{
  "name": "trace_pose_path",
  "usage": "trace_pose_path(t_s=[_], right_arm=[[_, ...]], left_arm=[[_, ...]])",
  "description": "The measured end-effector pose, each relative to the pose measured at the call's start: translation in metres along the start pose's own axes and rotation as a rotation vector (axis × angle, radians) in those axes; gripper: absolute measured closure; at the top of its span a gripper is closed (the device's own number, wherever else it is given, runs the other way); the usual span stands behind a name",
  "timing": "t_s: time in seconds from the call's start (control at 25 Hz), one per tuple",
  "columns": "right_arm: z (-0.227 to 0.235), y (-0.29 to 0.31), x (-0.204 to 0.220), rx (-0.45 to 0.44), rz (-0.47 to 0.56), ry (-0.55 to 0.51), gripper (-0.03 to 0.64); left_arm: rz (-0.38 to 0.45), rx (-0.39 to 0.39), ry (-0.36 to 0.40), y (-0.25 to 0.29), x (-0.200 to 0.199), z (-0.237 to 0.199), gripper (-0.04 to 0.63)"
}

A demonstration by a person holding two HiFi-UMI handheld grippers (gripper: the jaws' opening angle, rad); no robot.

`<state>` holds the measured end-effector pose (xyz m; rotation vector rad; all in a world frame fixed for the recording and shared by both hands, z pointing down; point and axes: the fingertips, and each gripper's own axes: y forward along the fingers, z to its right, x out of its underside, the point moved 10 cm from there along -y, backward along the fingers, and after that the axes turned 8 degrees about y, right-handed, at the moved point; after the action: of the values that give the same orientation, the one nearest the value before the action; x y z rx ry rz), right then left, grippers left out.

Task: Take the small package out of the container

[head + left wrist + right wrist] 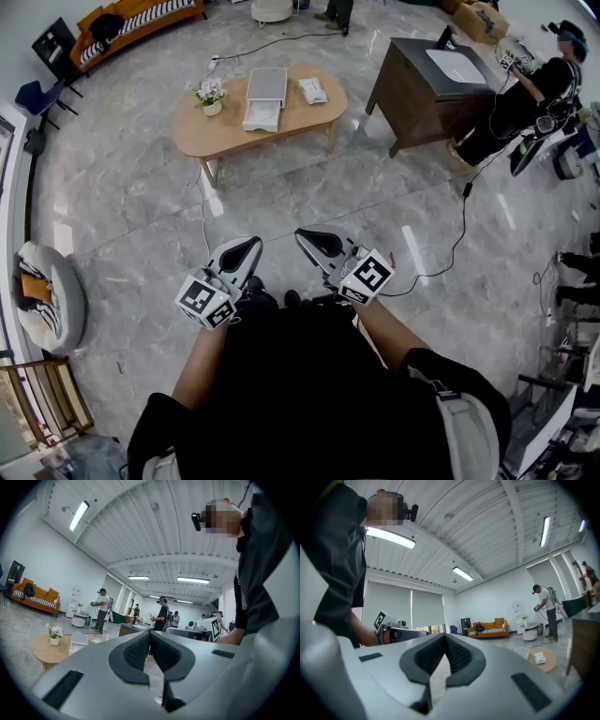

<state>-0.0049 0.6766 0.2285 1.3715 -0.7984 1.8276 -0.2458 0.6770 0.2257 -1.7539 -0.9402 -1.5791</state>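
Your left gripper (251,246) and right gripper (306,238) are both closed, empty, well apart from the white container (265,97).

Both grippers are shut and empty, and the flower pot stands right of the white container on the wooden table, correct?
Not quite: in the head view the flower pot stands left of the white container on the wooden table; the rest holds.

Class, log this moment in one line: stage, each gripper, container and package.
stage: standing far from wooden table | left gripper: shut, empty | right gripper: shut, empty | white container: on table, small package beside it
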Motion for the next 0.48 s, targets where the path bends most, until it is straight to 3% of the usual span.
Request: trace_pose_path(t_s=[0.48], right_arm=[[0.002,-0.014,0.005,0.050,-0.007,0.003,0.606]], left_arm=[[0.029,-0.014,0.010,-0.007,-0.003,0.000,0.577]])
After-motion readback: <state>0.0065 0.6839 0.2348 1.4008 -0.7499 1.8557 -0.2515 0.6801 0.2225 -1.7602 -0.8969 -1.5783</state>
